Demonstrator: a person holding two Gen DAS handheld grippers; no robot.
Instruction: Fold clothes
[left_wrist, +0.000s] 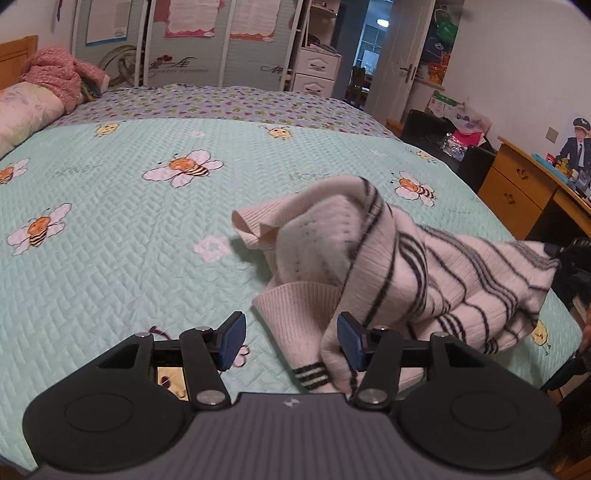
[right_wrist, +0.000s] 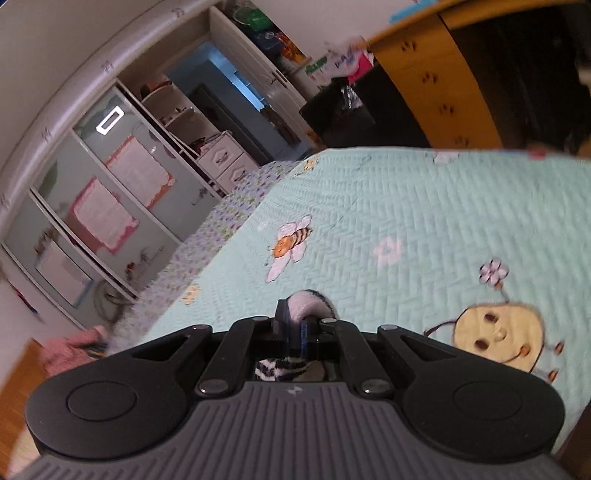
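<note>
Left gripper (left_wrist: 291, 341) hovers with its jaws spread wide over the mint quilt (left_wrist: 122, 266), at the edge of the cream striped sweater (left_wrist: 373, 269) crumpled on the bed, while the right gripper (right_wrist: 294, 325) is clenched on a fold of this sweater (right_wrist: 308, 301).

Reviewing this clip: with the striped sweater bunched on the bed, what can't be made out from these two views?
- Sweater shape: left wrist view shows it crumpled, so sleeves, collar and front cannot be told apart.
- Right gripper grip: right wrist view shows only a tuft between shut jaws; its own body hides which part it holds.
- Sweater's right end: cut off by the left wrist view's edge.
- Bedspread detail: blurred in the right wrist view.
</note>
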